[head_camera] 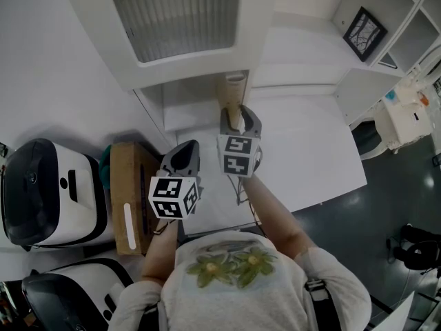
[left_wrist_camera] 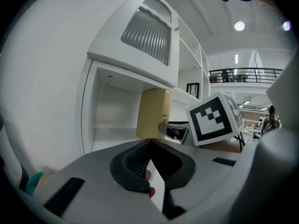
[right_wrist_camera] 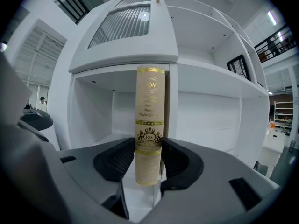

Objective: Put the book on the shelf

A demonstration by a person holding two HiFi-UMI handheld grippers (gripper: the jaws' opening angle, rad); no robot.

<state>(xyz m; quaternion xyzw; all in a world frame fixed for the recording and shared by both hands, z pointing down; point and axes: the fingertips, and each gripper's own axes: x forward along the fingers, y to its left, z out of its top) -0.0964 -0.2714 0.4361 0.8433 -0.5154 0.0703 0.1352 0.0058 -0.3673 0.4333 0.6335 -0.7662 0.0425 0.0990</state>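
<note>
Showing left gripper [left_wrist_camera: 149,141] closed and empty at left, right gripper [right_wrist_camera: 149,158] clamped on lower spine of upright book [right_wrist_camera: 149,106], before front edge of shelf [right_wrist_camera: 210,73] opening. Probably stiff, light, glossy-slippery; best pinched low across both covers.

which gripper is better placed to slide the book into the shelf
Right. The right gripper is clamped on the upright book, spine facing out, directly before the open shelf compartment. The left gripper is shut on nothing and sits farther back, nearer the person.
</note>
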